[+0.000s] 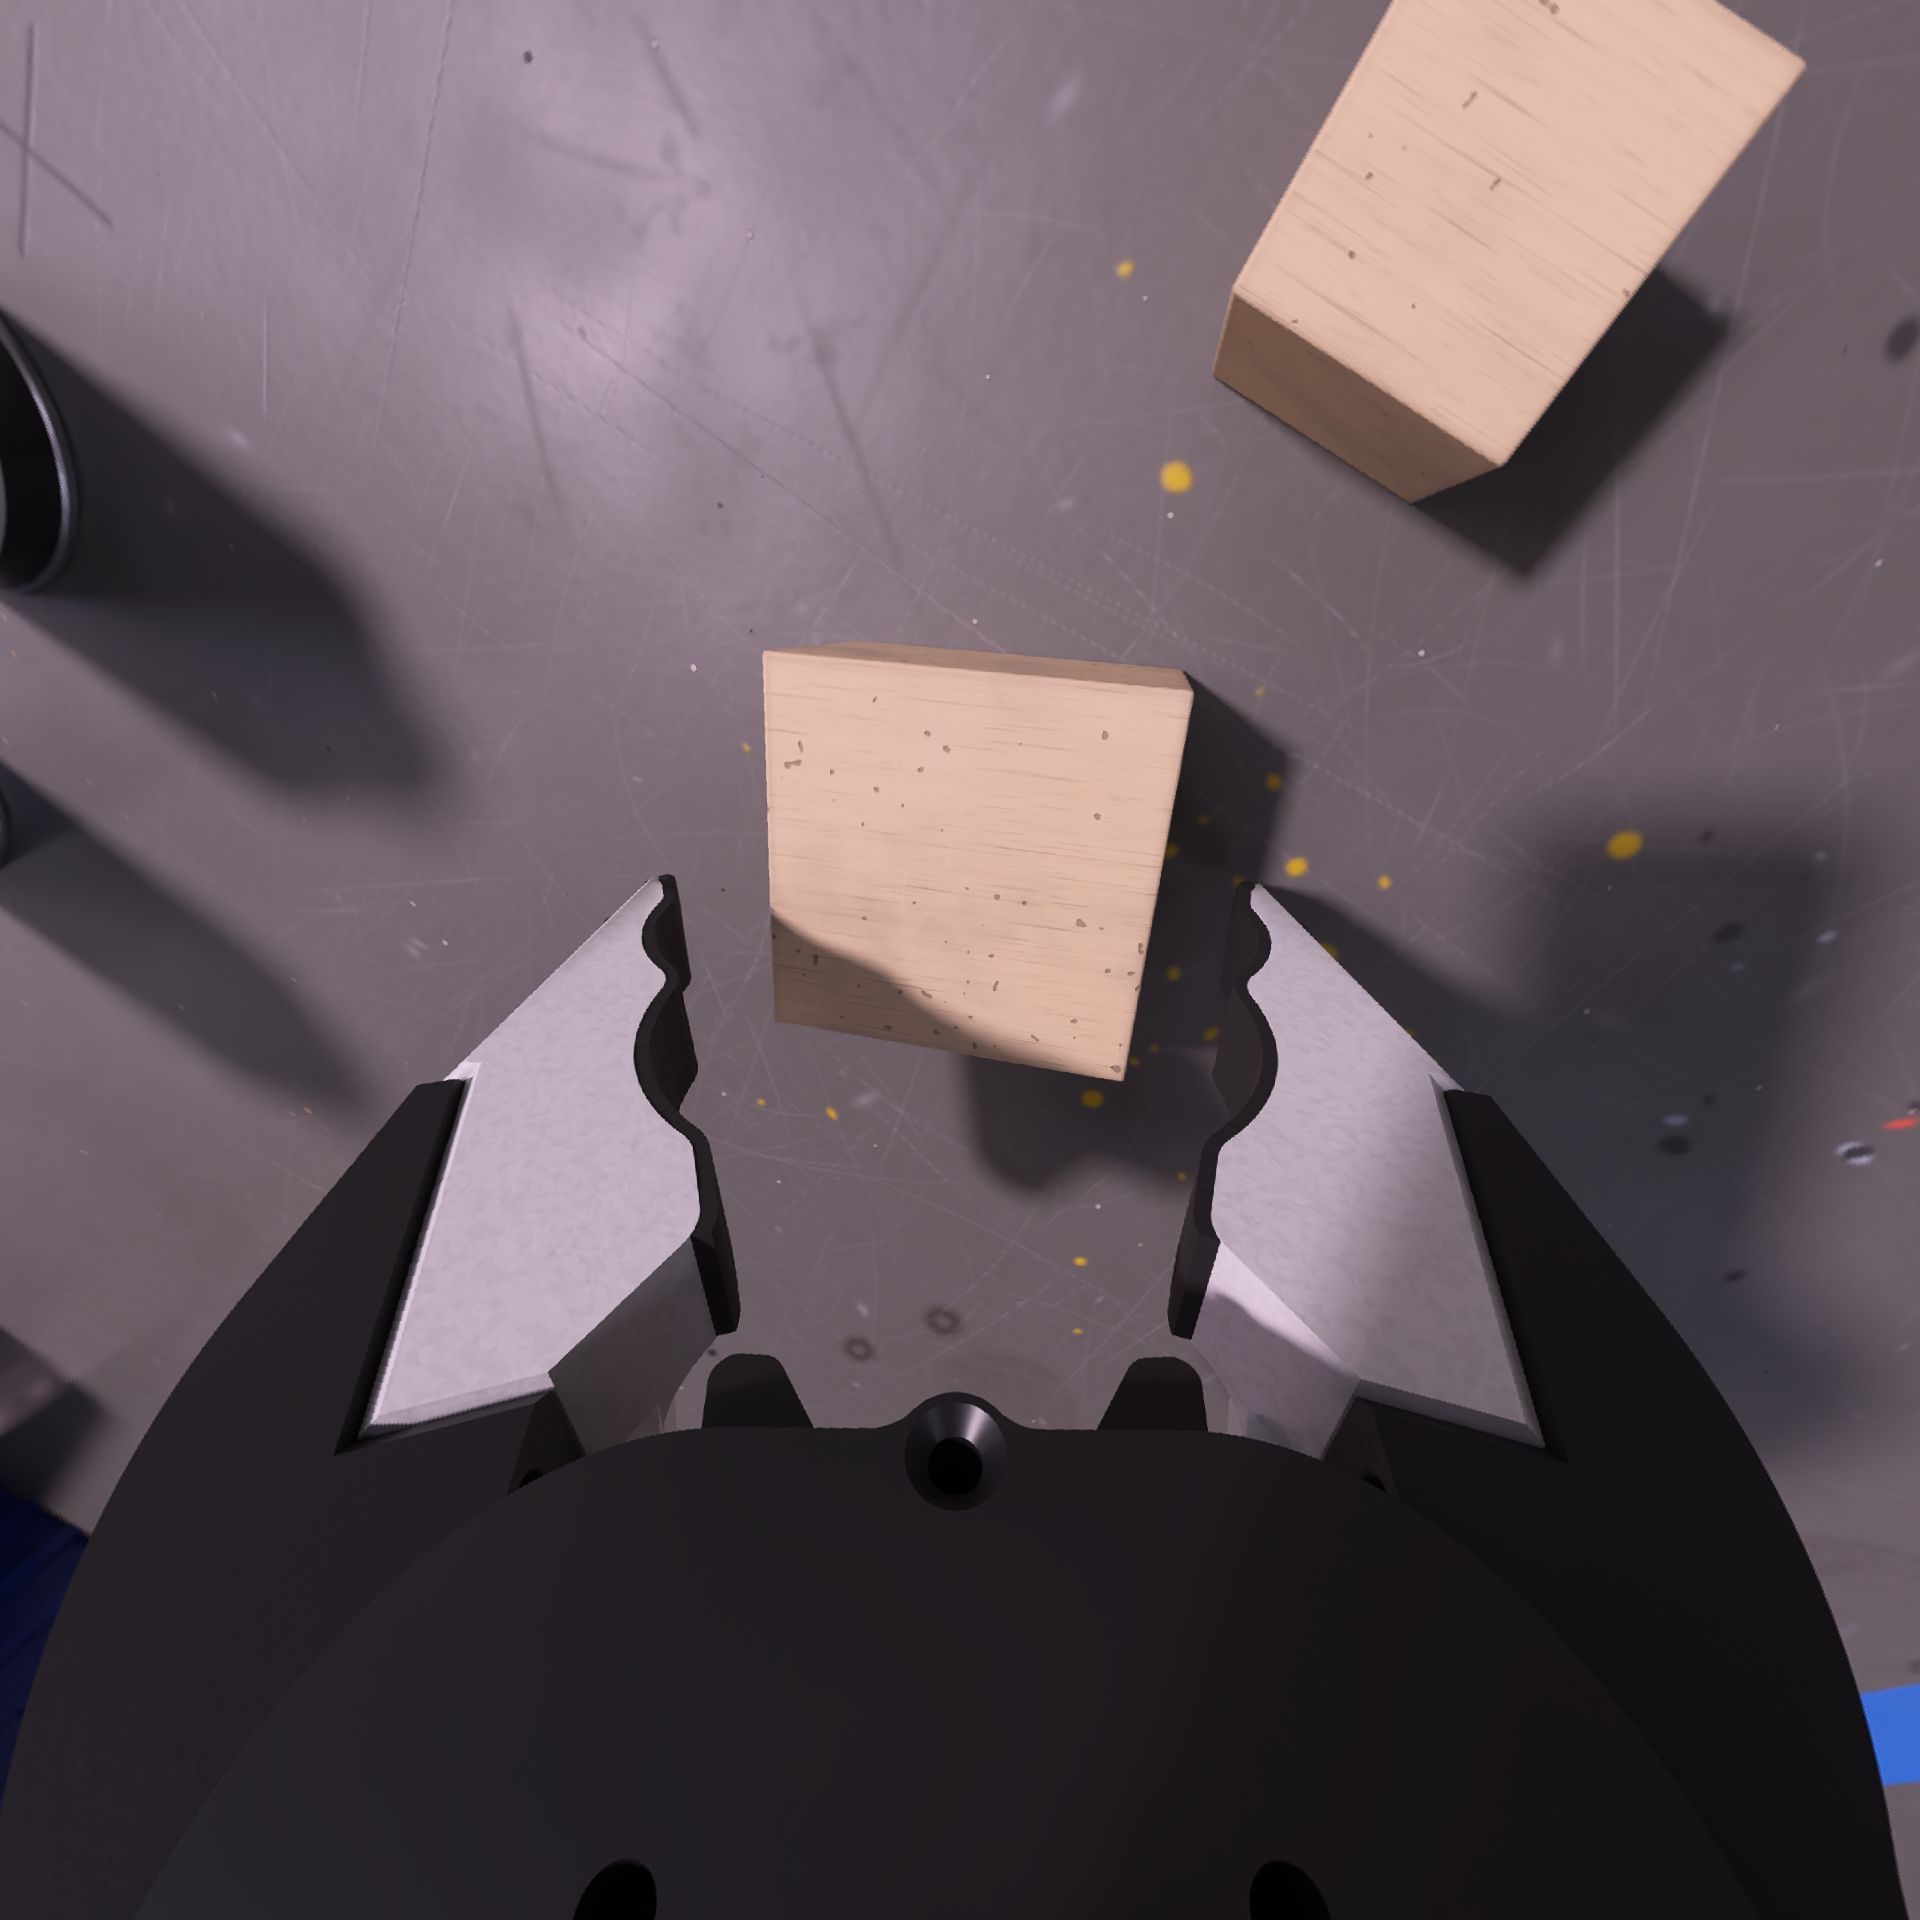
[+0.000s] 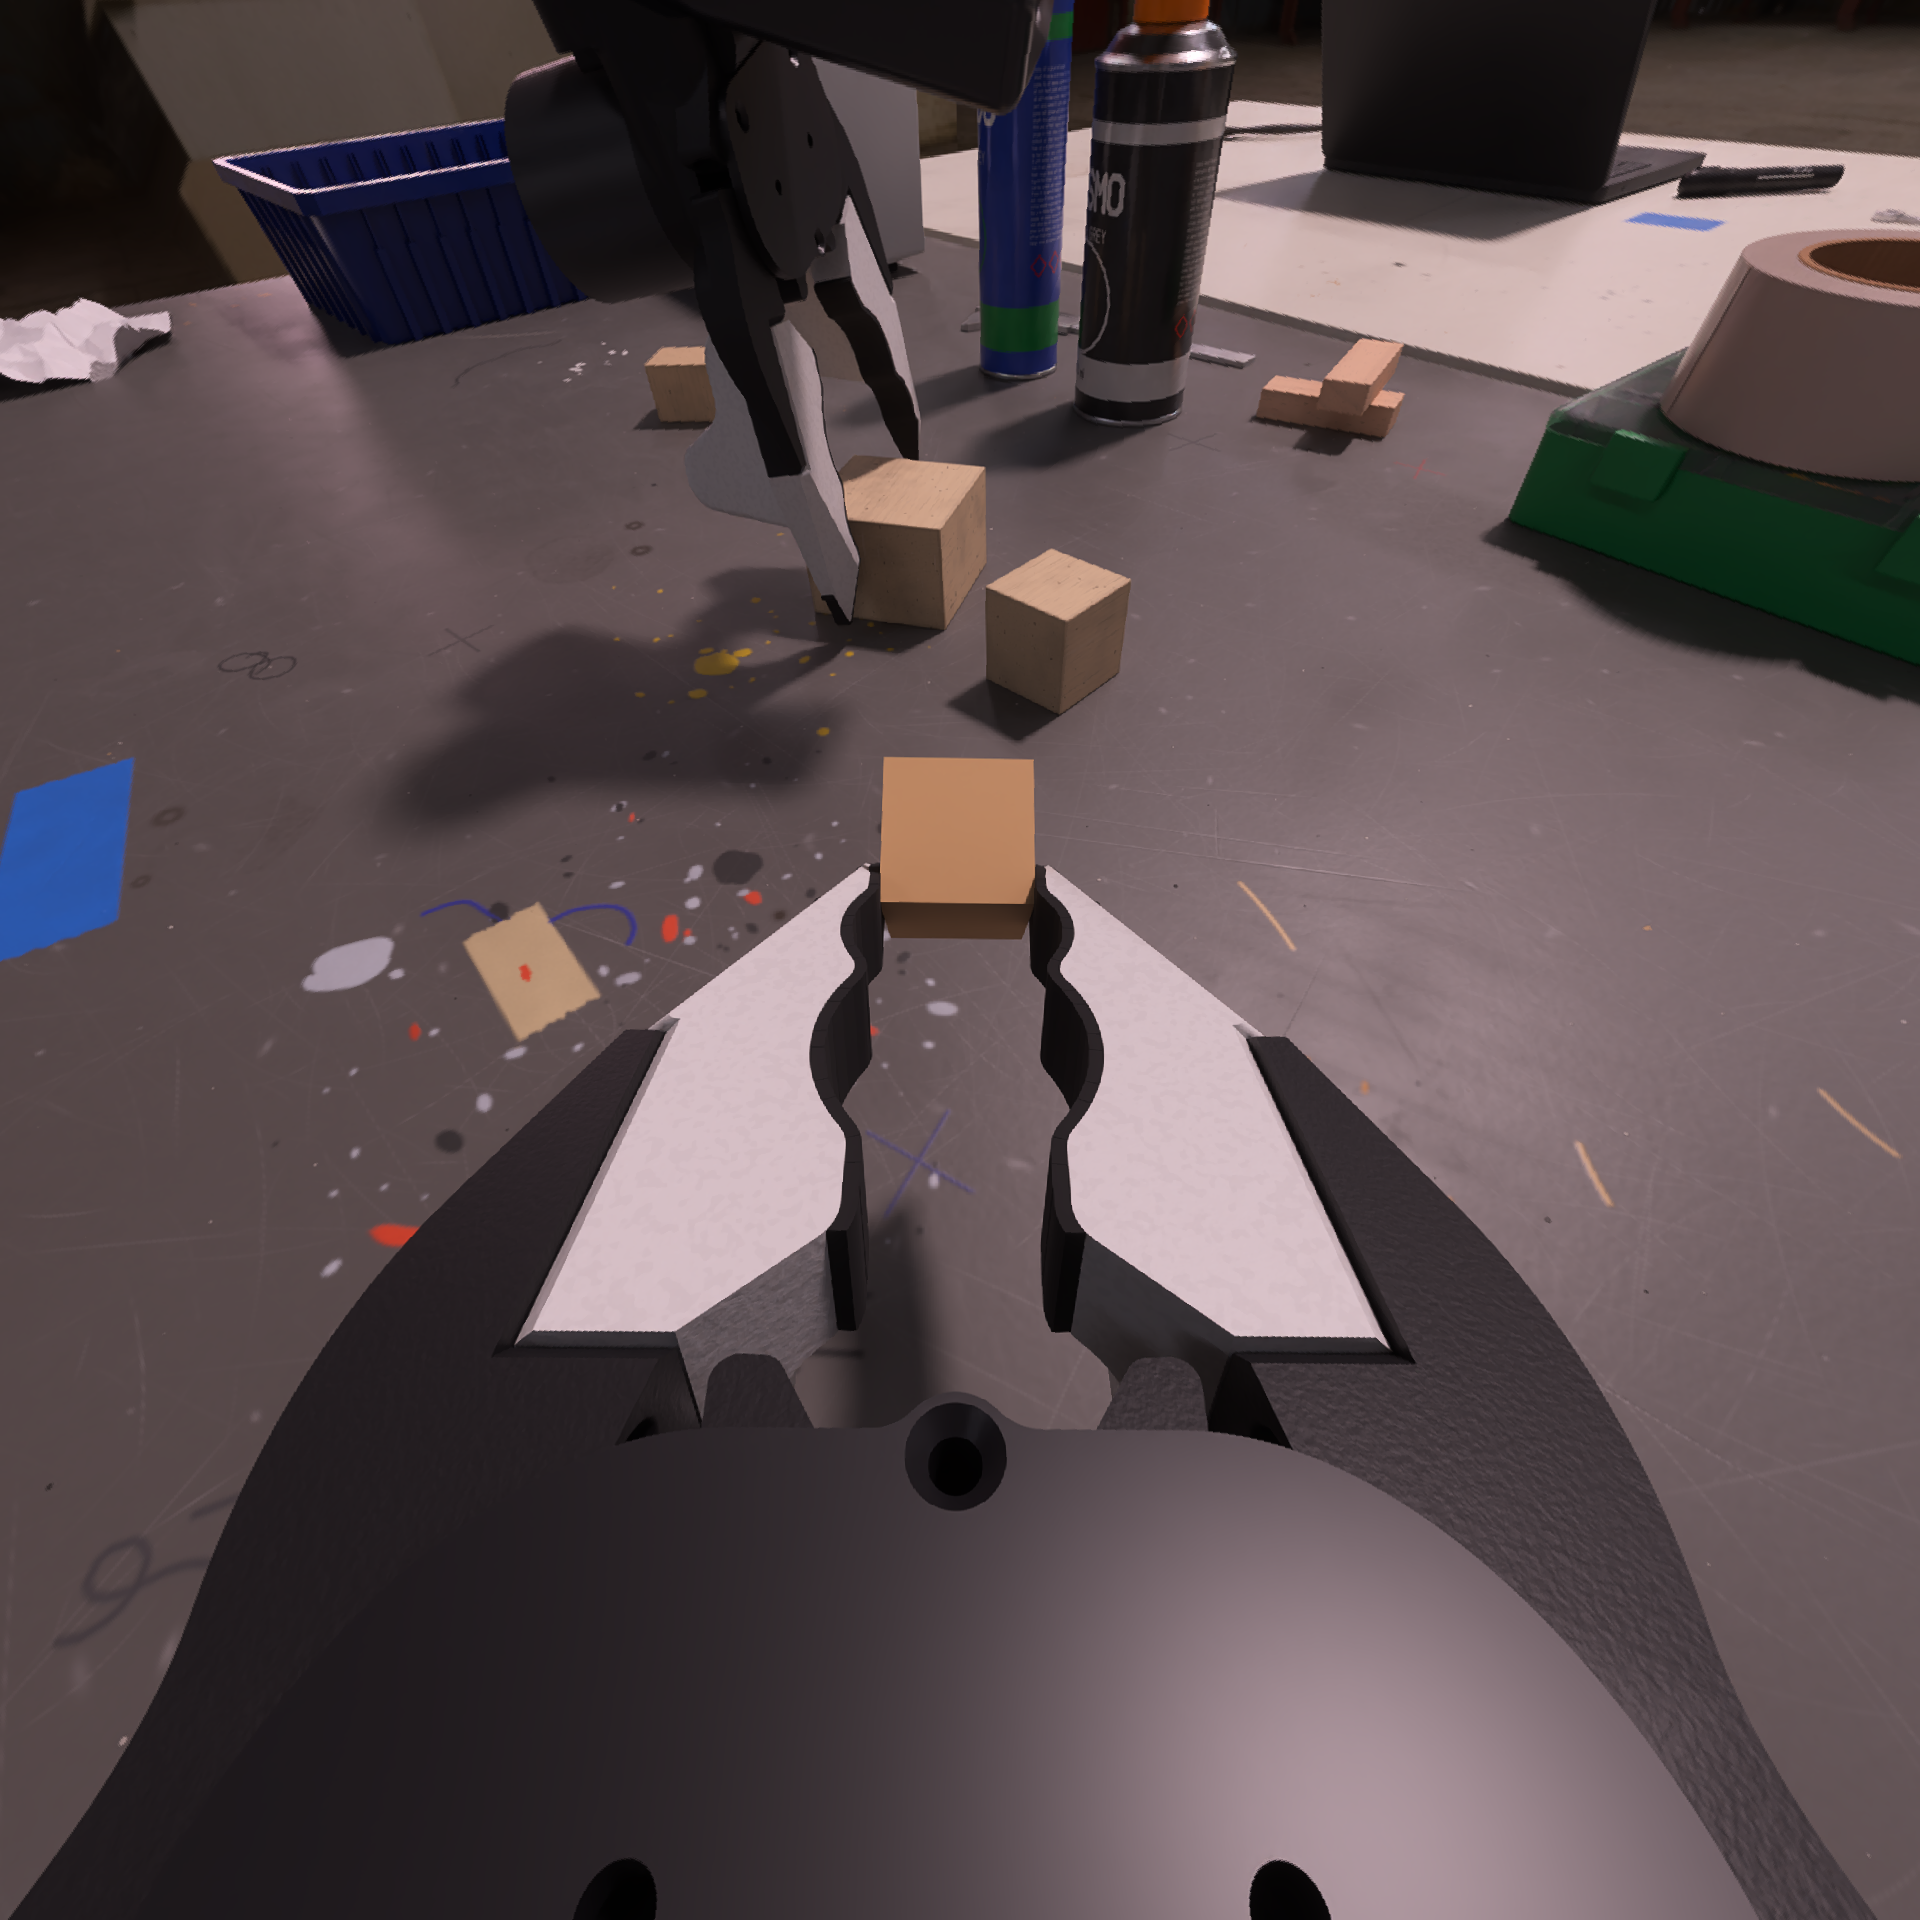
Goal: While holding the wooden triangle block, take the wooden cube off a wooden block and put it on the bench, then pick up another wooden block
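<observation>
My right gripper (image 2: pixel 956 873) is shut on the orange-tan wooden triangle block (image 2: pixel 956 831), holding it above the grey bench (image 2: pixel 1455 935). My left gripper (image 1: pixel 954 885) is open and points down, its fingertips on either side of a pale wooden block (image 1: pixel 966 852) that stands on the bench (image 1: pixel 520 416). In the right wrist view the left gripper (image 2: pixel 873 530) straddles that block (image 2: pixel 920 540). The wooden cube (image 2: pixel 1055 629) sits on the bench beside it, apart from it, and also shows in the left wrist view (image 1: pixel 1496 239).
Two spray cans (image 2: pixel 1143 208) stand behind the blocks; one can's edge (image 1: pixel 31 457) shows at the left. A small wooden block (image 2: pixel 677 382), a blue basket (image 2: pixel 395 229), crossed wood pieces (image 2: pixel 1335 393), a tape roll (image 2: pixel 1808 353) on a green base and crumpled paper (image 2: pixel 73 338) lie around.
</observation>
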